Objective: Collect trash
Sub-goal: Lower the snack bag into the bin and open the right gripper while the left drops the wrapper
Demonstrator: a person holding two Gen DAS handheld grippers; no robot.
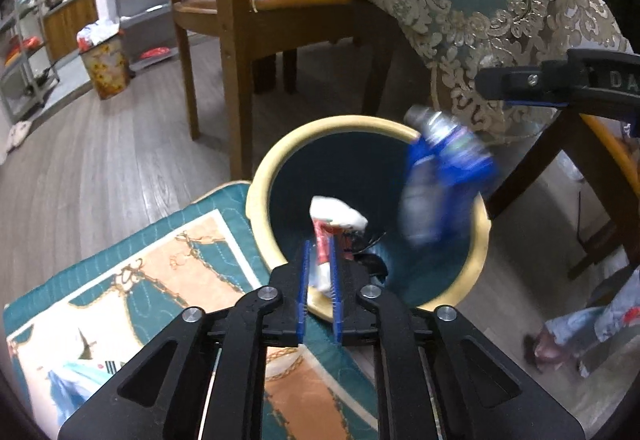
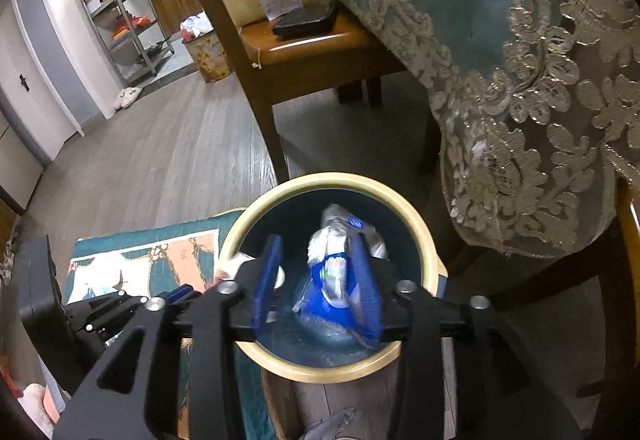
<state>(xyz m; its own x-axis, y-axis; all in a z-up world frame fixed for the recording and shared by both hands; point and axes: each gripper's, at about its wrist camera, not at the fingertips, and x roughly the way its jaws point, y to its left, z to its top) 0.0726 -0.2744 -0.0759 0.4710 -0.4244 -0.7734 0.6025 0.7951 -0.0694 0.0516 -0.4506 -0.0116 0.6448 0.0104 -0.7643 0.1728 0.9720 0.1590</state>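
Note:
A round bin with a cream rim (image 1: 264,176) and a dark inside stands on the floor by a patterned mat. My left gripper (image 1: 319,252) is shut on a red and white wrapper (image 1: 326,236) over the bin's near edge. A crushed bottle with a blue label (image 1: 444,176) is blurred in mid-air over the bin's right side, below my right gripper (image 1: 486,82). In the right wrist view my right gripper (image 2: 318,246) is open above the bin (image 2: 416,216), and the bottle (image 2: 340,264) is between its fingers, apart from them.
A teal and orange mat (image 1: 168,280) lies left of the bin. A wooden chair (image 1: 240,52) with a black object on its seat stands behind it. A lace-edged tablecloth (image 1: 480,0) hangs at the right. A second full bin (image 1: 104,64) and metal shelves stand far left.

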